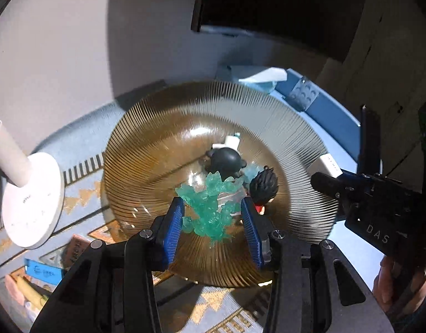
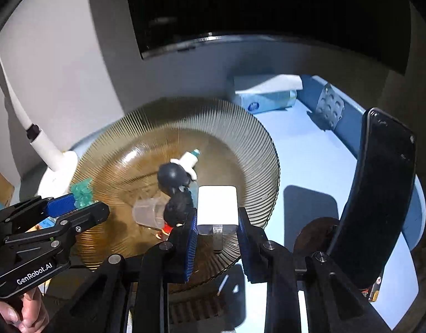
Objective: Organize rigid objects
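Observation:
My left gripper (image 1: 213, 222) is shut on a teal translucent spiky toy piece (image 1: 210, 211), held over the near part of an amber ribbed glass plate (image 1: 157, 152). My right gripper (image 2: 218, 233) is shut on a white charger plug (image 2: 217, 208), prongs toward the camera, above the plate's (image 2: 240, 138) near right rim. On the plate lie a dark round-headed figure (image 2: 171, 174), a spiky black-haired figure (image 2: 178, 205), a clear plastic cup (image 2: 147, 212) and a small white piece (image 2: 188, 161). The left gripper (image 2: 85, 202) with the teal piece (image 2: 82, 191) shows at the plate's left edge.
A white lamp base (image 1: 32, 202) stands left of the plate. Behind it lie a tissue box (image 2: 265, 97) and a blister pack (image 2: 329, 108) against a blue rim. A dark phone (image 2: 379, 194) stands upright at right. A hand (image 2: 27, 313) grips the left tool.

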The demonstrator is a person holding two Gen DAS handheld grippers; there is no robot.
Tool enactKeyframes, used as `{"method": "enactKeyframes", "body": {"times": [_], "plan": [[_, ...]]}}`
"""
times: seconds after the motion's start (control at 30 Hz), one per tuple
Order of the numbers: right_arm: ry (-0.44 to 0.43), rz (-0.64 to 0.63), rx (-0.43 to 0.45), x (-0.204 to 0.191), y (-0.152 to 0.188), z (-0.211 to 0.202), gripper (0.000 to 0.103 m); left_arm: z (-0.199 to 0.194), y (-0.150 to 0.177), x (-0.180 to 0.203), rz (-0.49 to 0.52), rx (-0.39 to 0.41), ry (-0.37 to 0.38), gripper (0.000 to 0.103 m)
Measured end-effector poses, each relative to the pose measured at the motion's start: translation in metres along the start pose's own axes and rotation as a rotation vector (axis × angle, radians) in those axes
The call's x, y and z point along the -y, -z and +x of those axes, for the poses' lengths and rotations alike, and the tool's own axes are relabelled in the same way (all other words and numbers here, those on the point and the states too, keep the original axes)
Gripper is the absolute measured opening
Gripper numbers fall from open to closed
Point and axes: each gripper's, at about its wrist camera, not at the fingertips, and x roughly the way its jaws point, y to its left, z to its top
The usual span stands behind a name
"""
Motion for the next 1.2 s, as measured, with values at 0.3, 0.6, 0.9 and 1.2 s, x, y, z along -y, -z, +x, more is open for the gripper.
{"method": "enactKeyframes", "body": {"times": [0.3, 0.6, 0.9, 1.2], "plan": [[0.018, -0.019, -0.036, 0.001, -0.003, 0.012, 0.028, 0.019, -0.004, -0.006, -0.034, -0.057, -0.034, 0.048], [-0.014, 0.066, 0.142, 0.013, -0.007, -0.070, 0.043, -0.081, -0.001, -0.020, -0.039, 0.100, 0.006, 0.066], [-0.129, 0.021, 0.301, -0.030, 0.003, -0.158, 0.058, -0.229, 0.051, -0.064, -0.094, 0.313, -0.063, 0.074], [-0.277, -0.035, 0.334, -0.085, 0.034, -0.209, 0.060, -0.340, 0.116, -0.086, -0.180, 0.465, -0.104, 0.075]]}}
